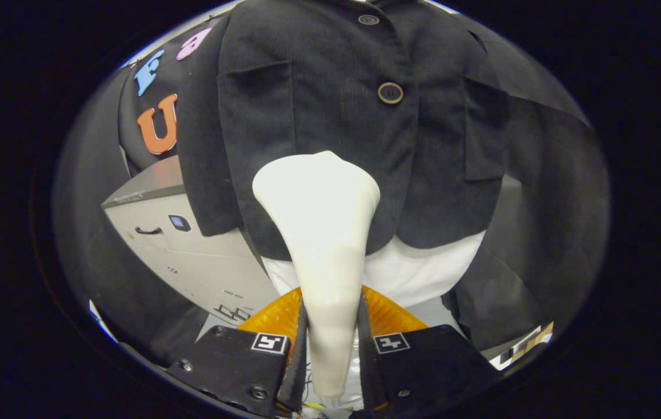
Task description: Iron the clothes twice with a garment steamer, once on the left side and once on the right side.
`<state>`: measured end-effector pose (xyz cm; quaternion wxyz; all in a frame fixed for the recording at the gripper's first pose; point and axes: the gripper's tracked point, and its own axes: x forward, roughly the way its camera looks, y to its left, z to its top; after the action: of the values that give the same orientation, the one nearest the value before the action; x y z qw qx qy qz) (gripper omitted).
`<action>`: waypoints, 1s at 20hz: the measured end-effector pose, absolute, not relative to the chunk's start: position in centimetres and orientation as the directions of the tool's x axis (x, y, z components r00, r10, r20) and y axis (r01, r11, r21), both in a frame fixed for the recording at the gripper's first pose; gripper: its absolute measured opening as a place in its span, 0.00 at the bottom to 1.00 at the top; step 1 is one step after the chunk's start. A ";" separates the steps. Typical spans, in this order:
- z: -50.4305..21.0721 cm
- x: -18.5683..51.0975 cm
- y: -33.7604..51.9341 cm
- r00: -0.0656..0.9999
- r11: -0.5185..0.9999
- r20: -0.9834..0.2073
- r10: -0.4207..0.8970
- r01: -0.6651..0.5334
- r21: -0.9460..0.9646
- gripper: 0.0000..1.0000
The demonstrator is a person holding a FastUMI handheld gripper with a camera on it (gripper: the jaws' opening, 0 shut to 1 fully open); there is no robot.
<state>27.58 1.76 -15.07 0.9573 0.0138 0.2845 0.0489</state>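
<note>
A white garment steamer (pixel 321 233) stands between my two fingers, its handle clamped by both and its wide head pointing up and forward. My gripper (pixel 330 326) is shut on that handle. Just beyond the steamer head hangs a black corduroy jacket (pixel 330 87) with round dark buttons (pixel 390 93) down its front. The head lies against the jacket's lower left front panel, left of the button line. A white garment (pixel 417 267) shows below the jacket's hem.
A light grey cabinet (pixel 184 250) with a dark handle stands to the left behind the jacket. An orange ribbed surface (pixel 391 317) lies low, just ahead of the fingers. Black cloth hangs on the right side.
</note>
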 end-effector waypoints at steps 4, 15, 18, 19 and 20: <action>-17.9 27.4 1.5 0.813 0.996 -0.575 0.090 -0.080 0.042 0.41; -13.3 25.8 0.2 0.837 0.989 -0.532 0.126 -0.064 0.133 0.41; -8.8 25.2 -2.1 0.874 0.983 -0.467 0.132 -0.054 0.177 0.40; -7.2 25.0 -3.1 0.888 0.979 -0.442 0.129 -0.044 0.198 0.41; -5.7 24.9 -4.1 0.899 0.977 -0.419 0.125 -0.038 0.209 0.40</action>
<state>24.94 -4.05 -5.71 0.9695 0.0983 0.2204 0.0420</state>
